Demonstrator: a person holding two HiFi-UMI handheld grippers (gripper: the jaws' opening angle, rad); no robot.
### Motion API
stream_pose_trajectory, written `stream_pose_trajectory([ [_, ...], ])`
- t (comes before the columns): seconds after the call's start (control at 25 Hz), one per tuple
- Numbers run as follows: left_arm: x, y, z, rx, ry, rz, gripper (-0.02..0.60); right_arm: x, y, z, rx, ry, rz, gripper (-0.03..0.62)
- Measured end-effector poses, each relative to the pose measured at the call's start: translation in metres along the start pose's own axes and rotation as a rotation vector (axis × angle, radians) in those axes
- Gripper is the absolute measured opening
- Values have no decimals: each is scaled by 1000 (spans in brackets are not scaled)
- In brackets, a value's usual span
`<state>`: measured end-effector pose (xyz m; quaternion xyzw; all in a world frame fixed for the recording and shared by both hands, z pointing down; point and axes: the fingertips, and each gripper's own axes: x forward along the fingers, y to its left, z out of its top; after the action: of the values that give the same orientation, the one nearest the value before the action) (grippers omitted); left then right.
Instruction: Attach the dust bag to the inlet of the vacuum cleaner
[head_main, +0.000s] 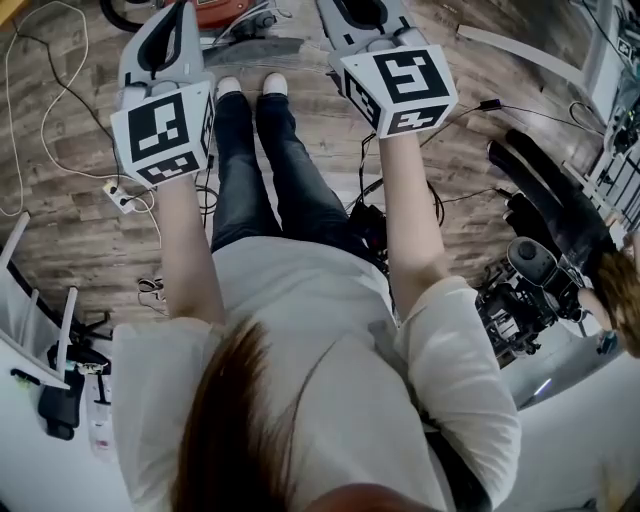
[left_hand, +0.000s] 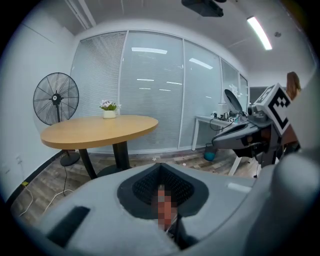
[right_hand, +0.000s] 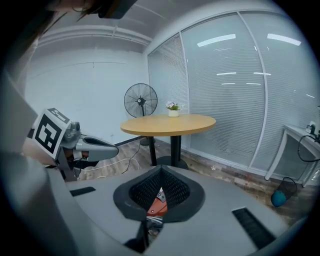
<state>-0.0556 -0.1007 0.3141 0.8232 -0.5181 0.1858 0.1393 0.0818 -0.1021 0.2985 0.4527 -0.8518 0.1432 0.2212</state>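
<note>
I hold both grippers up in front of me, side by side, above my legs and white shoes. My left gripper (head_main: 178, 12) is shut, its jaws meeting at a point (left_hand: 161, 167) with nothing between them. My right gripper (head_main: 345, 8) is shut too (right_hand: 161, 170) and holds nothing. An orange-red part of the vacuum cleaner (head_main: 225, 8) lies on the floor past the gripper tips, and shows below the right jaws (right_hand: 159, 205). No dust bag shows in any view. Each gripper view shows the other gripper alongside (left_hand: 235, 136) (right_hand: 97, 146).
A round wooden table (left_hand: 100, 130) with a small flowerpot (left_hand: 109, 111) and a standing fan (left_hand: 56, 98) stand ahead by the glass wall. White cables (head_main: 50, 120) and a power strip (head_main: 120, 197) lie on the wood floor at left. Black equipment (head_main: 540, 230) stands at right.
</note>
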Motion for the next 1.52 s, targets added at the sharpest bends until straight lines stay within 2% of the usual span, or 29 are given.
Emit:
stream_pose_trajectory([
  [0.4, -35, 2, 47, -31, -77, 4, 17, -47, 11, 39, 1, -52, -38, 2],
  [1.08, -88, -20, 103, -18, -144, -35, 16, -122, 19, 76, 26, -125, -122, 2],
  [1.32, -112, -27, 126, -27, -175, -38, 17, -152, 27, 82, 39, -132, -118, 2],
  [1.52, -131, -38, 145, -32, -205, -71, 17, -170, 32, 102, 26, -168, -117, 2],
])
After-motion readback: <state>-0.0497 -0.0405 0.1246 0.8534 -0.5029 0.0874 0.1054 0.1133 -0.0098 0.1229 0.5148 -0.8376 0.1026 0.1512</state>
